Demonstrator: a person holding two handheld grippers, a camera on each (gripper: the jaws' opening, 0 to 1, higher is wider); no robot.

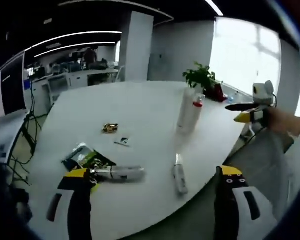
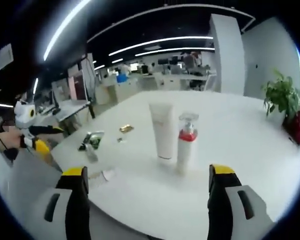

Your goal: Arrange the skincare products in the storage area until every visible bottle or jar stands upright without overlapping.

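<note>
With both my left gripper [image 1: 152, 182] and right gripper [image 2: 147, 182] spread and empty, I judge the next step is righting the fallen tube [image 1: 179, 175] lying just ahead between my left jaws.

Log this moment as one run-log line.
left gripper: open | right gripper: open | white tube, pump bottle: upright | silver tube, small bottle: lying
</note>
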